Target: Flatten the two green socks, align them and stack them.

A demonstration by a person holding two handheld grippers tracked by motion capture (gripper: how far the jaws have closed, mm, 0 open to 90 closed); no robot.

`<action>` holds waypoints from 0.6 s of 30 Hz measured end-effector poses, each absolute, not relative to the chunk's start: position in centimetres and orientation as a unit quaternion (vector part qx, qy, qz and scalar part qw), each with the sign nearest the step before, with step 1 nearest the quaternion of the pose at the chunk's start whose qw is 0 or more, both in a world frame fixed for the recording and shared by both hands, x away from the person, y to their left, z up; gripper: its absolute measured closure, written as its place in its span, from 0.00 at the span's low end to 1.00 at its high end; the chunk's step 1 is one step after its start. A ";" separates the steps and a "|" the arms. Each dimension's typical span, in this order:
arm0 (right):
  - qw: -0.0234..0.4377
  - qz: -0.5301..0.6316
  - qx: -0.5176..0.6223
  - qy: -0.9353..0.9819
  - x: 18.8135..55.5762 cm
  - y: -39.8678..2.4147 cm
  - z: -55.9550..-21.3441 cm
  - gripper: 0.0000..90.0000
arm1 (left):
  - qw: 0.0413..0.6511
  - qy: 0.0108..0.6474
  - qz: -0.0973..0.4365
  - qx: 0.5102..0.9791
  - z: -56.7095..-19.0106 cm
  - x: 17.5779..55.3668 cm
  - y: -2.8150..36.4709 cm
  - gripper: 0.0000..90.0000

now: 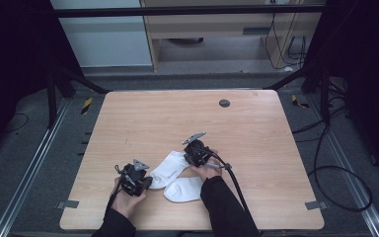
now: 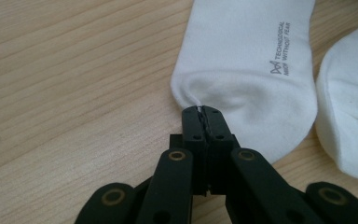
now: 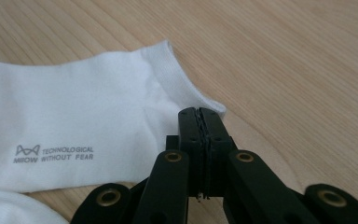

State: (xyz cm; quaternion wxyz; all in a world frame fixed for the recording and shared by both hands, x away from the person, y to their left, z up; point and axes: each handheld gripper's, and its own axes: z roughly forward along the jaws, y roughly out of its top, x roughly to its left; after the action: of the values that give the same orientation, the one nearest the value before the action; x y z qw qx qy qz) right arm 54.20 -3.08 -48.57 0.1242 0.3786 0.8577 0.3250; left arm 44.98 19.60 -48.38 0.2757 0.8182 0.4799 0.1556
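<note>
The person's forearms come in from the near edge of the wooden surface (image 1: 143, 118), one hand on each tool. The left hand (image 1: 124, 197) wraps the left gripper (image 1: 145, 183) from behind and below, holding it low over the surface with its jaws pointing toward the printed sock (image 1: 170, 168). In the left gripper view its jaws are clenched together on the rounded toe end of that white sock (image 2: 247, 60), a little pinch of fabric caught at the tips; the grey lettering lies beyond the tips and to their right. A second white sock (image 2: 349, 121) lies just beside the first, farther to the right of this gripper.

The right hand (image 1: 208, 169), its dark sleeve angled inward, holds the right gripper (image 1: 191, 159) at the sock's opposite end, pointed down at it. In the right gripper view the jaws are pressed shut on the ribbed cuff corner (image 3: 200, 100) of the printed sock, which spreads flat to the left of the tips, the second sock's edge (image 3: 14, 207) nearer and lower left.
</note>
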 end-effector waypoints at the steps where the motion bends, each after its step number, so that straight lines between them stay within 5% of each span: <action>1: 0.124 0.330 0.379 0.856 54.1 -3.2 -48.4 0.99 | 0.280 0.479 0.156 0.817 -48.3 45.0 19.6 0.99; 18: 0.150 0.394 0.358 0.833 51.3 -5.5 -43.3 1.00 | 0.356 0.451 0.189 0.796 -44.4 43.7 19.9 0.99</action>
State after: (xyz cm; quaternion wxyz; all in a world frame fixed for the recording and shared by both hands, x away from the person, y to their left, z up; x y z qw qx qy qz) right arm 51.33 -5.49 -43.29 0.1496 0.3580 0.8333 0.3938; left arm 43.72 19.92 -44.35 0.3559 0.7964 0.4509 0.1889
